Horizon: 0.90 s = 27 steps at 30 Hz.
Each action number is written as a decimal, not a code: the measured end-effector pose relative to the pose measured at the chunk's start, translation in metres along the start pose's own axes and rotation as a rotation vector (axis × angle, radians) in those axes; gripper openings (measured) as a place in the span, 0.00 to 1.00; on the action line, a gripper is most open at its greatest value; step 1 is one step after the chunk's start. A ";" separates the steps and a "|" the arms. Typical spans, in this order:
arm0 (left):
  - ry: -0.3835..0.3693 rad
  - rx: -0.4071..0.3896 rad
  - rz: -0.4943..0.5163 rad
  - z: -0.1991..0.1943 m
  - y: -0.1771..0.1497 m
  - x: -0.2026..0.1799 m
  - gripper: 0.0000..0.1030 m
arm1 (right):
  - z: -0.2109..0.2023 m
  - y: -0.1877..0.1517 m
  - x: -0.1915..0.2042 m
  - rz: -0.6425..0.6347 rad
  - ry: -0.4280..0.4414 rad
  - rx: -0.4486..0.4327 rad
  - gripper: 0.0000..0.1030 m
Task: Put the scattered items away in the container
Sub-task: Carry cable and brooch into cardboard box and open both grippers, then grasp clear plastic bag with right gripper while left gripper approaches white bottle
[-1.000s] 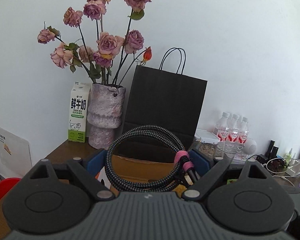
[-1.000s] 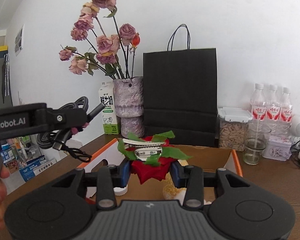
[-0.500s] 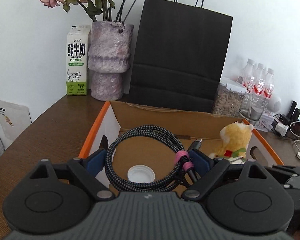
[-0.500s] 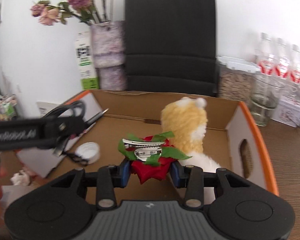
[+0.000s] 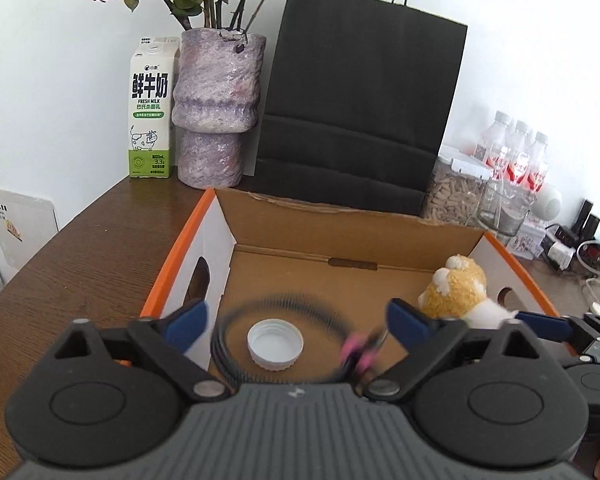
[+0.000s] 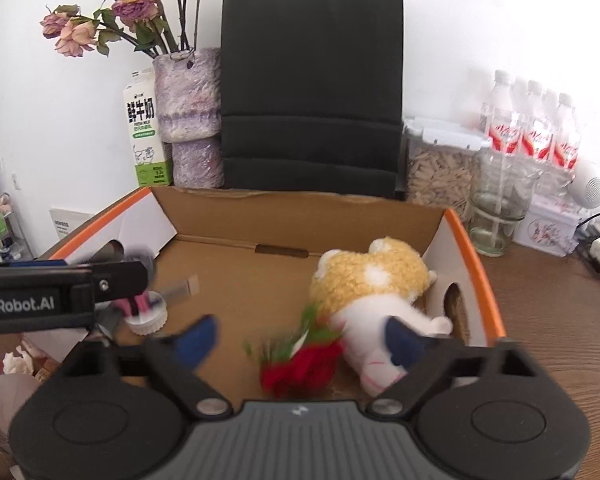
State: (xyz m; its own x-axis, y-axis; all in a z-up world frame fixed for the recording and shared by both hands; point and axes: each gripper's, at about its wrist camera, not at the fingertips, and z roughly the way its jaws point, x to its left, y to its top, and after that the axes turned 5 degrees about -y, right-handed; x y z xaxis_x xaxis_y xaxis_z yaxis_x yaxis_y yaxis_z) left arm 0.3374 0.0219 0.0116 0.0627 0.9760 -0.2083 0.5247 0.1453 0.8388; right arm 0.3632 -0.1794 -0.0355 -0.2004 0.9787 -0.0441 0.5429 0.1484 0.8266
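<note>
Both grippers hang over the open cardboard box [image 5: 180, 248] [image 6: 468, 240] with orange edges. My left gripper [image 5: 296, 322] has its jaws opening wide. The coiled black cable [image 5: 236, 320] with a pink tie [image 5: 356, 354] is blurred and loose between them, dropping around a white cap [image 5: 275, 345] on the box floor. My right gripper [image 6: 300, 340] is opening too. The red rose clip [image 6: 300, 368] with green leaves is blurred and free of the pads, falling beside the yellow and white plush toy [image 6: 372, 280] [image 5: 458, 288].
A black paper bag [image 5: 360, 112], a purple vase of dried roses [image 5: 216, 104] and a milk carton [image 5: 150, 112] stand behind the box. A seed jar [image 6: 440, 168], a glass [image 6: 496, 208] and water bottles [image 6: 532, 136] stand right. The brown table [image 5: 80, 260] surrounds the box.
Both grippers sank and tilted down over the box, then spread their jaws. The cable left the left gripper's pads and the rose clip left the right gripper's pads; both are falling.
</note>
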 end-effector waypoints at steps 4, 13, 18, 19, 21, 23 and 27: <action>0.033 -0.027 0.019 -0.008 0.004 -0.005 1.00 | -0.009 0.005 0.001 -0.010 -0.021 -0.011 1.00; 0.038 -0.021 0.035 -0.010 0.004 -0.009 1.00 | -0.011 0.008 0.002 -0.016 -0.019 0.001 1.00; 0.033 -0.036 0.040 -0.017 0.005 -0.010 1.00 | -0.020 0.010 0.002 -0.024 -0.019 -0.013 1.00; 0.032 -0.044 0.044 -0.021 0.006 -0.010 1.00 | -0.023 0.011 0.002 -0.025 -0.018 -0.021 1.00; 0.028 -0.063 0.044 -0.029 0.007 -0.010 1.00 | -0.032 0.013 0.001 -0.024 -0.012 -0.039 1.00; 0.019 -0.086 0.045 -0.038 0.009 -0.010 1.00 | -0.041 0.014 -0.001 -0.023 -0.010 -0.059 1.00; 0.016 -0.132 0.056 -0.064 0.007 -0.008 1.00 | -0.064 0.012 -0.006 -0.023 -0.007 -0.096 1.00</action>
State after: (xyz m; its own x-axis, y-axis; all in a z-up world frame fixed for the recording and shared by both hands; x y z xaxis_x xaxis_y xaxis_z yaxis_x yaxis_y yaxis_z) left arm 0.2865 0.0255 0.0517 0.0745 0.9855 -0.1524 0.4043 0.1099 0.9080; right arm 0.3192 -0.1925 0.0108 -0.2061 0.9762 -0.0668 0.4579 0.1566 0.8751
